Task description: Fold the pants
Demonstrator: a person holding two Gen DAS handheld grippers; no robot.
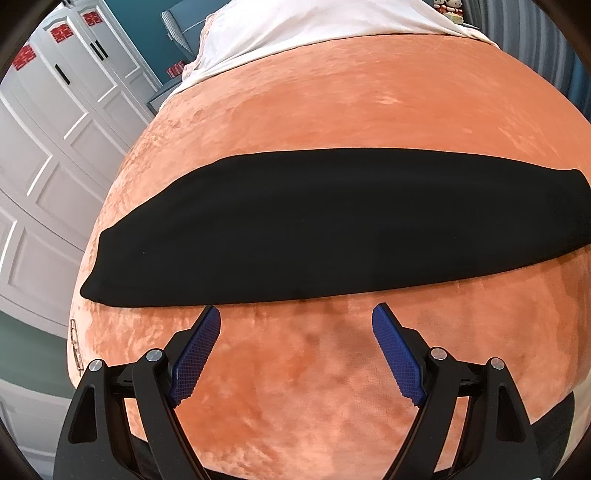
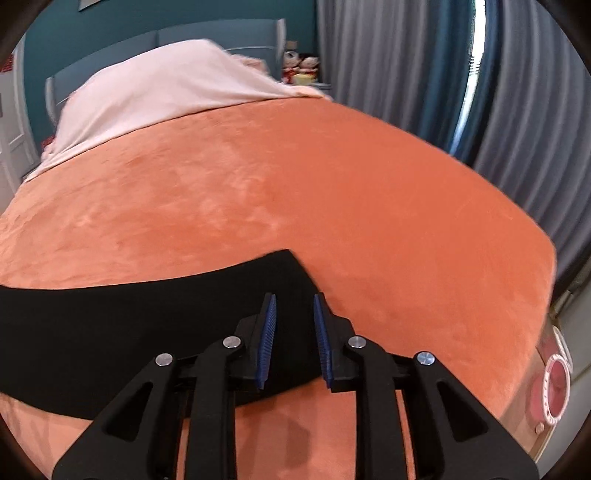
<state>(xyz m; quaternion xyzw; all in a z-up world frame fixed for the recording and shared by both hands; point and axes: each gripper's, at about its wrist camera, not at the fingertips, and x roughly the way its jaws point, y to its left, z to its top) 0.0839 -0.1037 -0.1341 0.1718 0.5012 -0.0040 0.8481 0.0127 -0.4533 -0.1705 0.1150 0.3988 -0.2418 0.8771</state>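
Black pants (image 1: pixel 314 225) lie flat as a long folded strip across the orange bedspread (image 1: pixel 332 103). My left gripper (image 1: pixel 297 314) is open wide and empty, just short of the strip's near edge. In the right wrist view the pants (image 2: pixel 147 325) run in from the left and end at a corner ahead. My right gripper (image 2: pixel 294 301) hangs over that right end, its blue pads a narrow gap apart, holding nothing.
A white sheet (image 1: pixel 314 26) covers the pillows at the bed's head. White wardrobe doors (image 1: pixel 55 129) stand to the left. Grey and blue curtains (image 2: pixel 461 81) hang on the right. A pink round object (image 2: pixel 554 387) sits beyond the bed's right edge.
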